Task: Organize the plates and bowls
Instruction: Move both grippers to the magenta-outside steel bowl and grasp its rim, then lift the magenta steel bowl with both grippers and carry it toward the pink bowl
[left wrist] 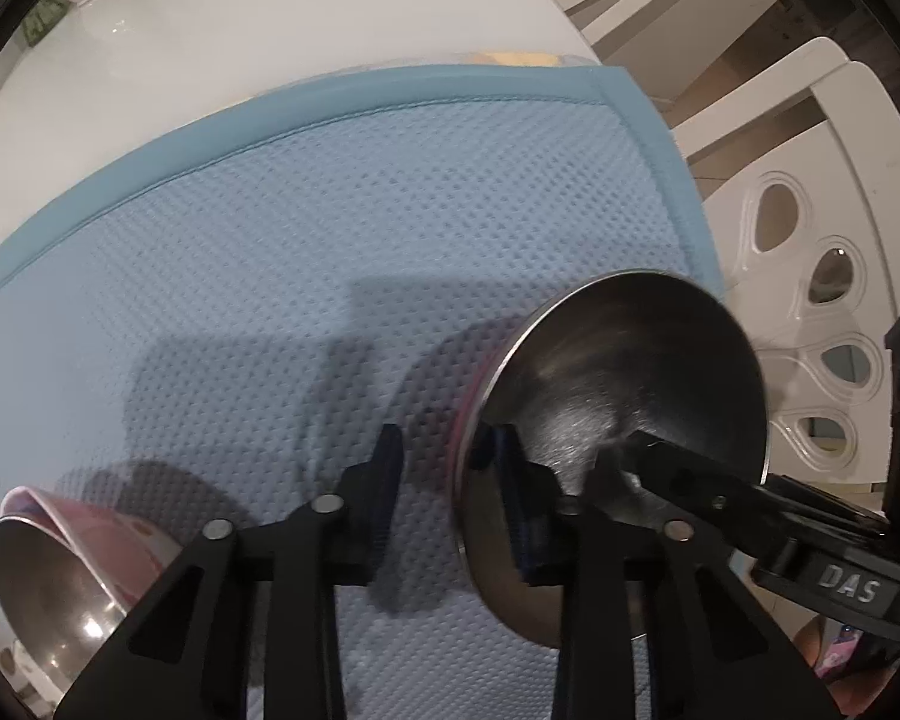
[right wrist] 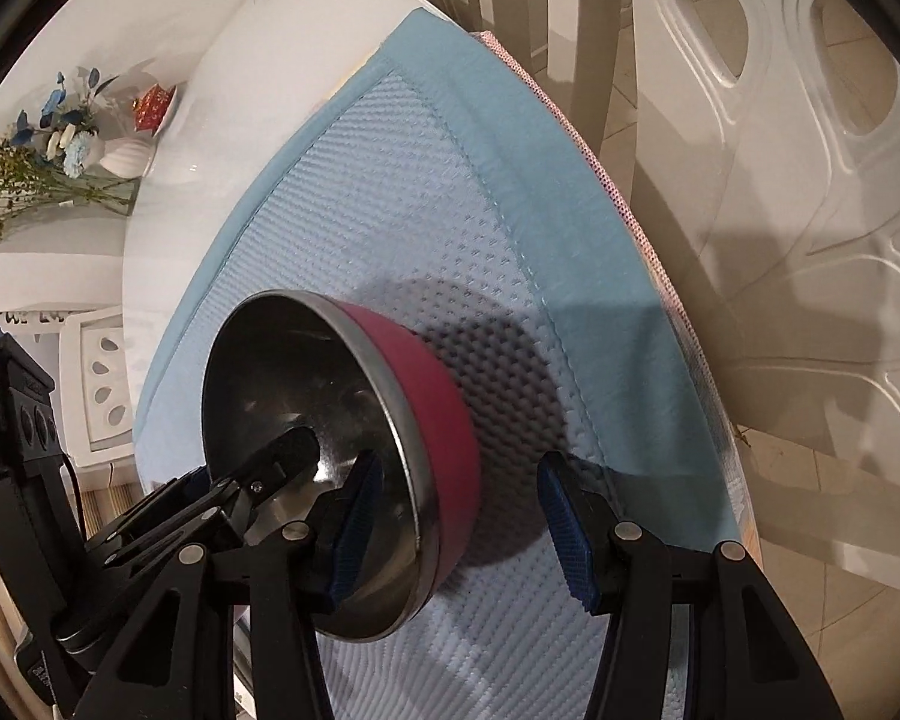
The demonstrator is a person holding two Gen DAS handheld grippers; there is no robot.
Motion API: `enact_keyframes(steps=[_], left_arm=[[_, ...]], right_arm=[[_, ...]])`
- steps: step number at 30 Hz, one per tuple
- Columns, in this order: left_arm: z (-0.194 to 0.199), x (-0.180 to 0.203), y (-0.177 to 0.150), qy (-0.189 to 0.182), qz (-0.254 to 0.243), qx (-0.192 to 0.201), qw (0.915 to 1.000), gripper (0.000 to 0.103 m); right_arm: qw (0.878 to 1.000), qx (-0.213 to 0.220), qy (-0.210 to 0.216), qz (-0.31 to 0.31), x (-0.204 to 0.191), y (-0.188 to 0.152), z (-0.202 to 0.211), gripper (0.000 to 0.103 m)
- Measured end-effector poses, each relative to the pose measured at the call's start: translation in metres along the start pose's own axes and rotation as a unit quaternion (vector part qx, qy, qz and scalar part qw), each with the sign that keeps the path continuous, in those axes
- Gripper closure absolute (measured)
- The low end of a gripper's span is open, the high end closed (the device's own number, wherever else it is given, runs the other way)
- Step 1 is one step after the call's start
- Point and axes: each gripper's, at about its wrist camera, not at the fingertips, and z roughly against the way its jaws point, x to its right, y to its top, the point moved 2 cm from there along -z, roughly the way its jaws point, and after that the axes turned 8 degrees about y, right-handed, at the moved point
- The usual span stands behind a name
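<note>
A steel bowl with a pink-red outside [right wrist: 306,420] hangs tilted above a blue mat [right wrist: 426,192]. My right gripper [right wrist: 462,516] is open; the bowl's rim lies between its fingers, one inside the bowl, one outside. My left gripper [left wrist: 450,480] is open too, with the rim of that bowl [left wrist: 624,396] between its fingers; its right finger is inside. The right gripper's finger [left wrist: 720,492] shows inside the bowl in the left view. A second steel bowl with a pink outside [left wrist: 60,576] lies tilted at the lower left of the mat.
The blue mat [left wrist: 330,240] lies on a white table [left wrist: 240,18]. White chairs with cut-out holes [left wrist: 810,276] stand beside the table's edge. A white vase with flowers [right wrist: 72,138] and a small red item [right wrist: 153,105] are on the far part of the table.
</note>
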Motion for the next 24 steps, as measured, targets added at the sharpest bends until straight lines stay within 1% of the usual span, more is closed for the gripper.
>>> enact_keyframes(steps=[2,3,5,7,10,16,24], left_arm=[[0.002,0.003,0.0,-0.001,-0.006,0.003,1.0,0.088],[0.003,0.004,0.0,-0.001,-0.008,0.006,1.0,0.089],[0.003,0.006,0.001,-0.003,-0.009,0.008,0.9999,0.091],[0.006,0.007,0.0,-0.006,-0.01,0.01,0.9999,0.091],[0.008,0.009,0.003,-0.009,-0.012,0.012,0.9998,0.092],[0.018,0.006,-0.001,-0.007,-0.008,0.016,0.9998,0.093],[0.015,0.006,-0.001,-0.006,-0.012,0.024,0.9996,0.095]], right_arm=[[1.0,0.0,-0.012,0.001,0.001,0.001,0.0,0.062],[1.0,0.0,-0.014,0.001,0.001,0.001,0.0,0.063],[1.0,0.0,-0.012,-0.002,0.002,-0.001,0.001,0.071],[1.0,-0.001,-0.004,-0.005,0.003,-0.001,0.002,0.075],[1.0,0.0,-0.003,0.001,-0.001,-0.003,0.003,0.082],[1.0,0.003,-0.009,0.007,-0.007,-0.005,0.002,0.083],[1.0,0.006,-0.014,0.009,-0.004,-0.006,-0.001,0.087]])
